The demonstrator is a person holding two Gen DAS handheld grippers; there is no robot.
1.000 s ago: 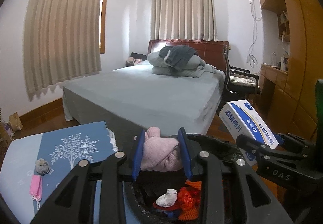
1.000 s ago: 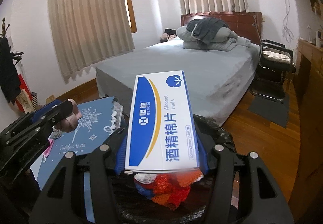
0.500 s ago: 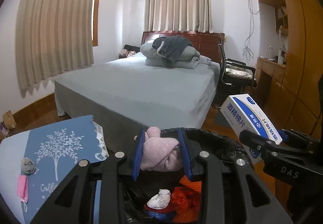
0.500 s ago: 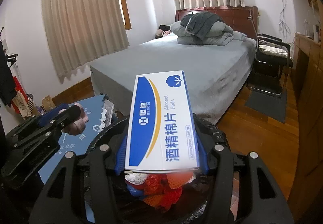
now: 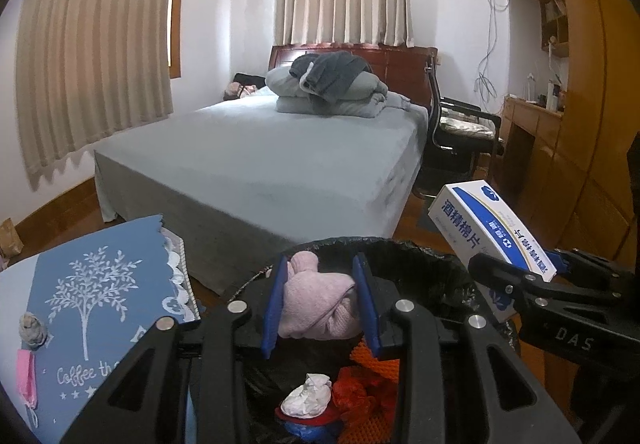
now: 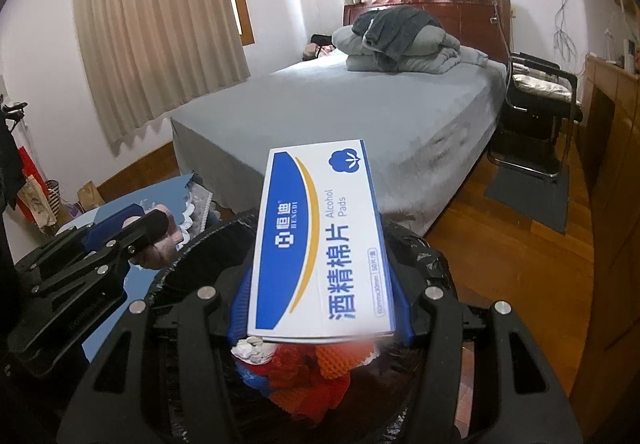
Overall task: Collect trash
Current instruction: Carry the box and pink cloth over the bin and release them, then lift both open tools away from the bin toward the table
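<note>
Bed (image 5: 280,168): you face its grey cover across the room, with folded bedding (image 5: 332,92) piled by the headboard
Table (image 5: 16,284): at your left; a blue tree-print mat (image 5: 100,284) covers it up to the edge nearest the bin
Bin (image 5: 420,256): black-lined, right under both your grippers, beside the table's right edge; inside you can see red and orange netting (image 5: 368,392) and a white crumpled wad (image 5: 306,400)
Alcohol pads box (image 6: 320,256): white and blue, held level above the bin's open mouth, long side pointing away from you
Right gripper (image 6: 320,308): your fingers are clamped on the two long sides of the alcohol pads box, near its close end
Pink cloth (image 5: 316,300): a soft bundle, held above the bin's left part
Left gripper (image 5: 320,302): your blue pads press the pink cloth from both sides
Pink mask (image 5: 26,380): lies flat on the mat at the table's front left edge
Grey wad (image 5: 34,328): sits on the mat just behind the pink mask, near the same edge
</note>
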